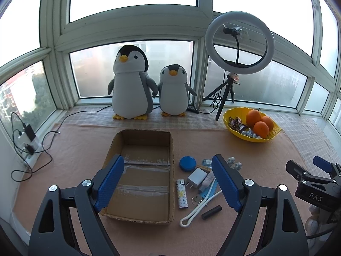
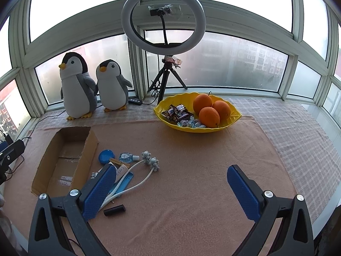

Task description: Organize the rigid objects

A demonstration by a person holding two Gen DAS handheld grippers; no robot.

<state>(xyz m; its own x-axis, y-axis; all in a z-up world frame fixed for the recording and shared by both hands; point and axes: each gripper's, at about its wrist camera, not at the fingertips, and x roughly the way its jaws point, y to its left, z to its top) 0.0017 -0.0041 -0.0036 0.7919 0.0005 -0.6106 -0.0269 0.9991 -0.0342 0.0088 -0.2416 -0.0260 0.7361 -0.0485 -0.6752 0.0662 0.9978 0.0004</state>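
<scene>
Left wrist view: left gripper (image 1: pixel 168 181) hovered above the open brown cardboard box (image 1: pixel 172 170), jaws spread wide, nothing held. Box empty, so sorting judged not started. Clutter lay just right of box on the pink-cloth surface (image 1: pixel 85 149): round blue tin (image 1: pixel 187 163), white charger plug (image 1: pixel 196 179), patterned lighter (image 1: pixel 181 194), black cylinder (image 1: pixel 211 212). Right gripper (image 1: pixel 315 170) seen at far right, jaws released, empty.

Right wrist view: right gripper (image 2: pixel 171 188) over bare cloth, jaws apart, empty. Yellow plastic bowl (image 2: pixel 213 129) held three oranges (image 2: pixel 210 116) and wrapped candy (image 2: pixel 178 112). All clutter left to box.
</scene>
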